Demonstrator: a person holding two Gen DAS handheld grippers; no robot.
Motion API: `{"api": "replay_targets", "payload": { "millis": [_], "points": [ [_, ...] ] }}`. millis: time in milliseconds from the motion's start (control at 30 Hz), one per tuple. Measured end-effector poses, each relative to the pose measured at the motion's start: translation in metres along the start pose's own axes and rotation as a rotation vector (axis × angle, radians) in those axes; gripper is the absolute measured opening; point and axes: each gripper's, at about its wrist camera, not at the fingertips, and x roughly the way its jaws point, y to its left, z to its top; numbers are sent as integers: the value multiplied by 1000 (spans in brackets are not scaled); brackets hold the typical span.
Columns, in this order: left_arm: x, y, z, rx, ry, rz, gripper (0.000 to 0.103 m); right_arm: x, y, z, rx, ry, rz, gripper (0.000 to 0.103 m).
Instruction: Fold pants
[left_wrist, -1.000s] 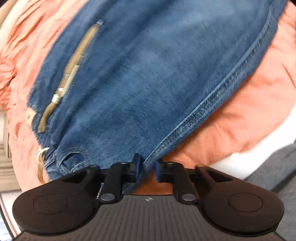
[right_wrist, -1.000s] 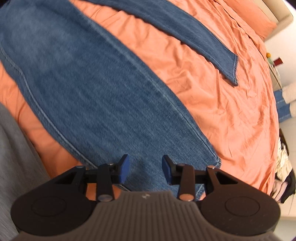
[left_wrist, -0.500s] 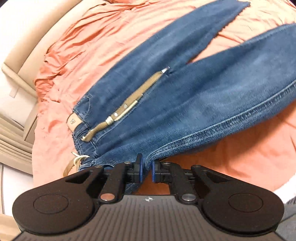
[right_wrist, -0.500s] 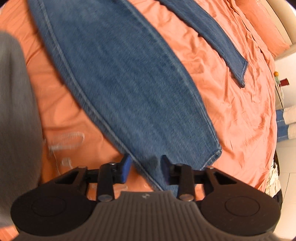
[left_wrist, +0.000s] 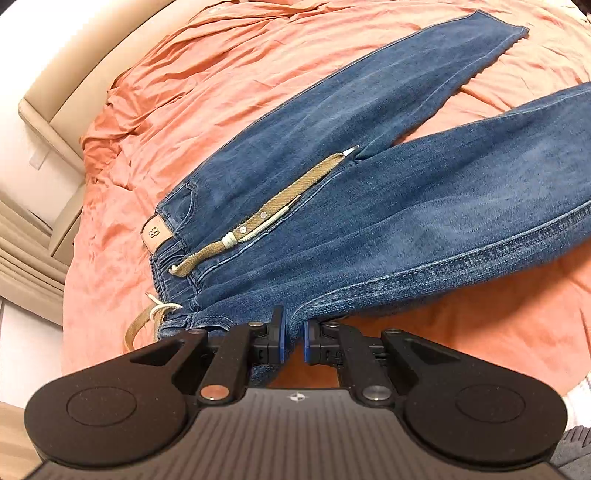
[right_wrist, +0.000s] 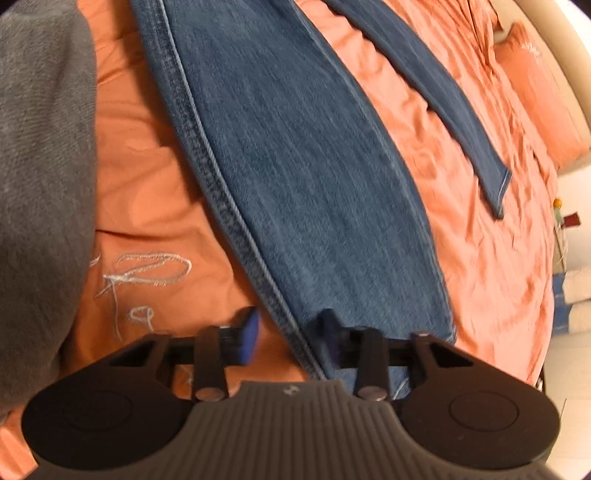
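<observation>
Blue jeans (left_wrist: 369, 206) lie spread on an orange bedsheet (left_wrist: 184, 92), legs apart, a tan belt (left_wrist: 258, 225) across the front. My left gripper (left_wrist: 293, 338) is nearly shut on the jeans' side seam near the waistband. In the right wrist view the near leg (right_wrist: 314, 184) runs down to its hem. My right gripper (right_wrist: 291, 328) is open and straddles that leg's outer seam near the hem. The far leg (right_wrist: 443, 92) lies beyond.
A beige headboard (left_wrist: 74, 74) borders the bed on the left. A grey sleeve (right_wrist: 40, 166) fills the left of the right wrist view. An orange pillow (right_wrist: 539, 92) lies at the far right. White embroidery (right_wrist: 147, 273) marks the sheet.
The left gripper closed on the side seam and drew back, so the whole jeans show. The right gripper slid along the near leg to the seam at the hem, jaws wider.
</observation>
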Motion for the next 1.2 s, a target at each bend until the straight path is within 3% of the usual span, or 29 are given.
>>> {"api": "replay_targets", "payload": {
  "millis": [33,100,300,500,633,800,933,1200],
  "points": [
    [0,1,0,-3,-2,2,9,-2,0,0,-3,-12,-15,2],
    [-3,3,2,-17,-9,5,9,-8,-7,1,17,-50,-47,0],
    [-14,20,21,-50,-74,47,7,-39,-53,21,114,-130,-182,0],
    [-17,49,77,-52,-128,112,6,-53,-130,67,198,-170,-307,0],
    [2,69,122,-47,-128,148,5,-39,-186,105,236,-179,-368,0],
    [57,90,174,-18,-99,161,5,8,-252,161,263,-144,-412,0],
    [120,97,201,5,-40,150,5,66,-291,205,259,-100,-393,0],
    [248,103,213,-5,94,35,6,200,-312,261,223,32,-296,0]
  ]
}}
